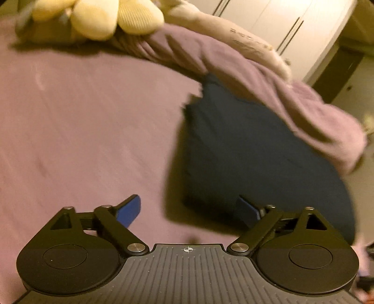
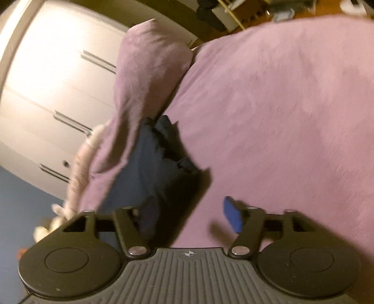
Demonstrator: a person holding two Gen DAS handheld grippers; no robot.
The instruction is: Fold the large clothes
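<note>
A dark navy garment lies folded in a compact bundle on the purple bed sheet, against a purple pillow. My left gripper hovers just in front of it with its jaws wide apart and nothing between them. Its right fingertip overlaps the garment's near edge. In the right wrist view the same garment sits left of centre. My right gripper is open beside it. Its left finger is in shadow at the garment's edge, and its blue right pad is over bare sheet. The picture is motion-blurred.
A purple pillow or rolled blanket runs behind the garment, with a pale plush toy on it and a yellow plush at the far left. A white wardrobe stands beyond the bed edge, and the purple pillow lies against it.
</note>
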